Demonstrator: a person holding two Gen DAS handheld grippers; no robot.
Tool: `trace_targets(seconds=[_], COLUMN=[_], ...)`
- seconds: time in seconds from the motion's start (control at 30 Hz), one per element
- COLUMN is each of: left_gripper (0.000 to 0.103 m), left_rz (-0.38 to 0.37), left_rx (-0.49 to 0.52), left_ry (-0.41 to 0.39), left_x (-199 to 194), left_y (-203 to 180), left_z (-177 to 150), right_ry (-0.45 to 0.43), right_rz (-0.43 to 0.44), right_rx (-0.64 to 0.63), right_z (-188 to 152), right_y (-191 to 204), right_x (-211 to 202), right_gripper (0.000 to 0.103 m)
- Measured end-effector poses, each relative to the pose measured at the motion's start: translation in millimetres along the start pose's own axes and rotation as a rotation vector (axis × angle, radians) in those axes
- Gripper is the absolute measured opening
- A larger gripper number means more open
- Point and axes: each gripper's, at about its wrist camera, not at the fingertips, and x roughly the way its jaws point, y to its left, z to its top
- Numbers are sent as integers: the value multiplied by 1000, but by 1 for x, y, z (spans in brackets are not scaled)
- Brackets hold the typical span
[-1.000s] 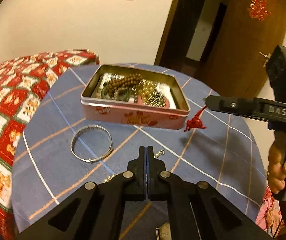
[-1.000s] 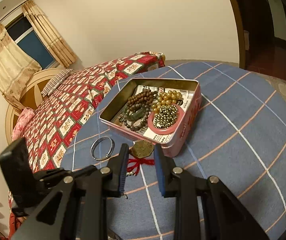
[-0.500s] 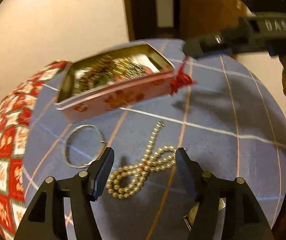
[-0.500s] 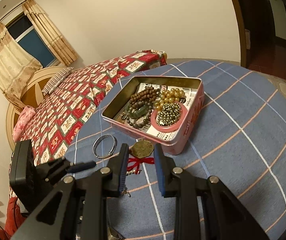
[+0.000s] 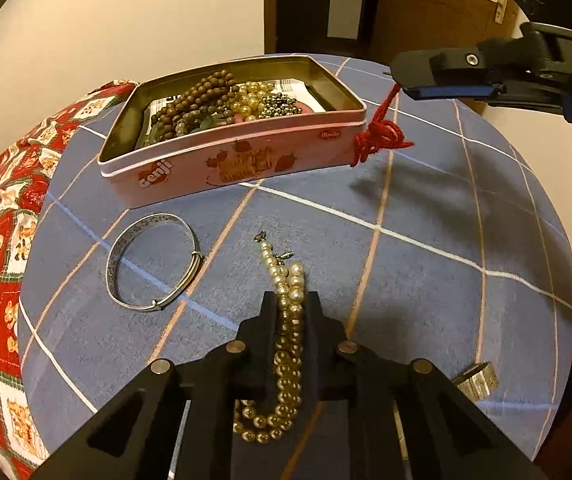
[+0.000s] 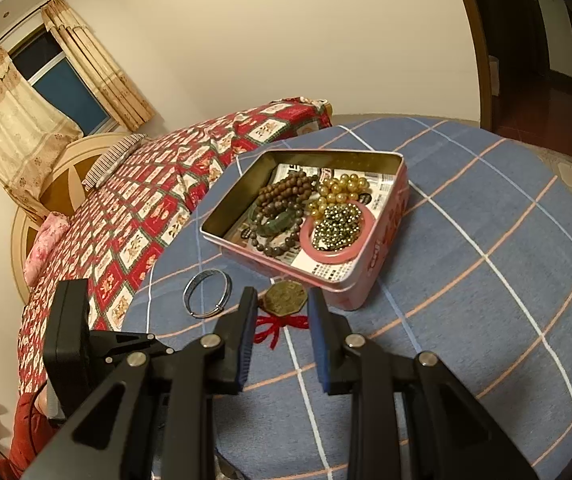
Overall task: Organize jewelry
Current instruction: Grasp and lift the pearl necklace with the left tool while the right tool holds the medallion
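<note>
A pink tin (image 5: 221, 160) (image 6: 370, 280) holding several bead bracelets stands on the blue checked tablecloth. My left gripper (image 5: 290, 300) is shut on a pearl necklace (image 5: 288, 332) lying on the cloth. A silver bangle (image 5: 153, 260) (image 6: 207, 292) lies to its left. My right gripper (image 6: 281, 300) (image 5: 418, 80) holds a brass octagonal pendant (image 6: 286, 298) with a red tassel (image 5: 378, 136) (image 6: 277, 326) between its fingers, above the cloth beside the tin's corner.
A bed with a red patterned quilt (image 6: 133, 216) adjoins the table's left side. A metal watch strap (image 5: 478, 380) lies near the table's front right. A wooden door (image 5: 438, 4) stands behind the table.
My left gripper opened, moved over the pearl necklace and closed on it. My right gripper, still holding the pendant, has shifted slightly near the tin.
</note>
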Motion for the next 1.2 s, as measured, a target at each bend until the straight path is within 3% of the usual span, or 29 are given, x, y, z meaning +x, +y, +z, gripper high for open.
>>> trace_targets(seconds=[0.13,0.2,0.8,0.9,1.07,1.2], left_gripper=[12,6,6,6,6,6], left_rz=[-2,-4,49,54,-15,-31], left_rx=[-41,-40,-15,-38,-111,-112], left_ry=[-7,-21,-84,-120,-223,-294], left_x=[-4,-8,-37,-48,-74,-94], left_y=[4,3,-10,-5,10,12], left_z=[1,3,9,14,20,27], right_ry=[-1,-4,-15,-23,-37,-56], right_rz=[-1,-6,-15,-36,-44,-41], right_rx=[-2,-7,-11,-22,-31,-37], right_z=[0,0,2,1,4,10], right_y=[1,2,4,6,7,9], right_x=[0,-1,-7,-10,-15,-20], right_gripper=[29,29,29,29,29,29])
